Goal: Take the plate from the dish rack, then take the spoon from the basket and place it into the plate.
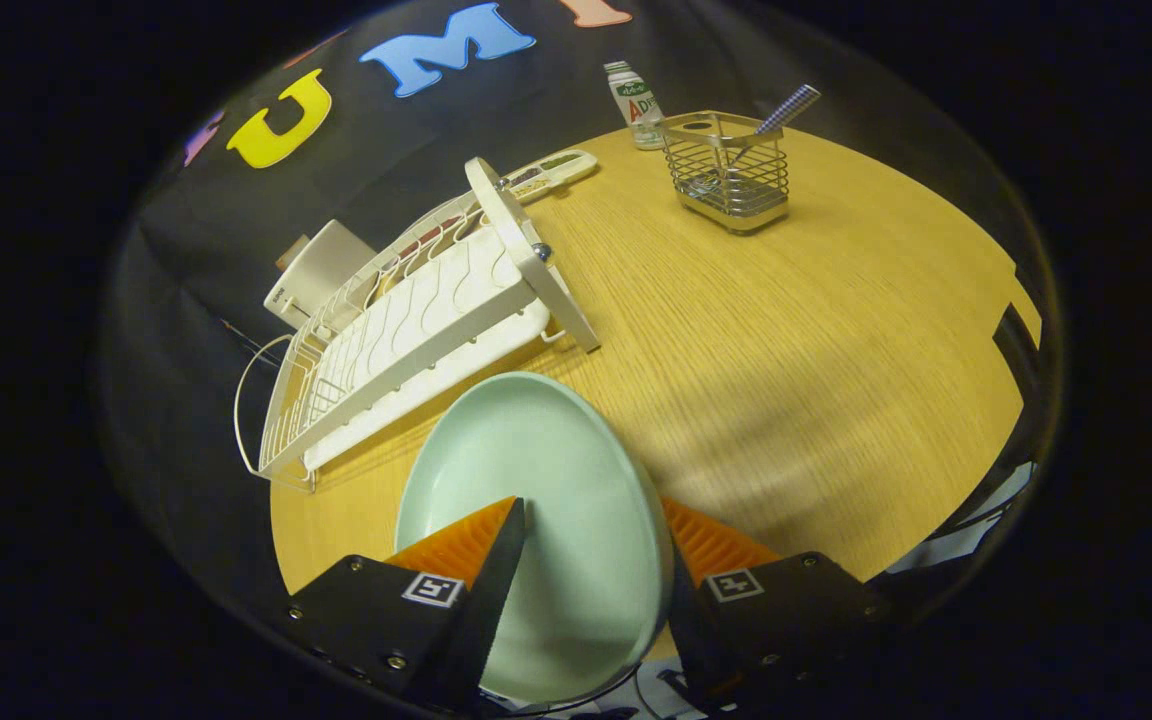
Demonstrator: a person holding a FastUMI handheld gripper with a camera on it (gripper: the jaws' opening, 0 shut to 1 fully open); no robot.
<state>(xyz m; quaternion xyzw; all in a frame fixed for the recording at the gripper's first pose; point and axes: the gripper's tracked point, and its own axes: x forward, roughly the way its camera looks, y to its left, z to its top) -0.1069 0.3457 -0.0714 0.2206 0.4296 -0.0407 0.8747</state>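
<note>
The hand-held gripper (591, 525) is clamped on the plate (536, 530), one finger lying across the plate's inner face and the other pressed against its back, so the pale green plate stands on edge between them, tilted, with its rim rising ahead of the fingertips. The plate is out of the dish rack (406, 340), which sits just beyond it on the wooden worktop (786, 340); the white rack's slots look bare from here. A white box (321, 270) stands behind the rack against the booth wall, and a long flat tray with coloured compartments (551, 172) lies past the rack's far end. Well beyond the fingers, toward the back of the worktop, stands the wire basket (729, 175), with the spoon (784, 112) upright inside it, its checked handle leaning out over the rim. A small bottle (636, 105) stands just beside the basket.
</note>
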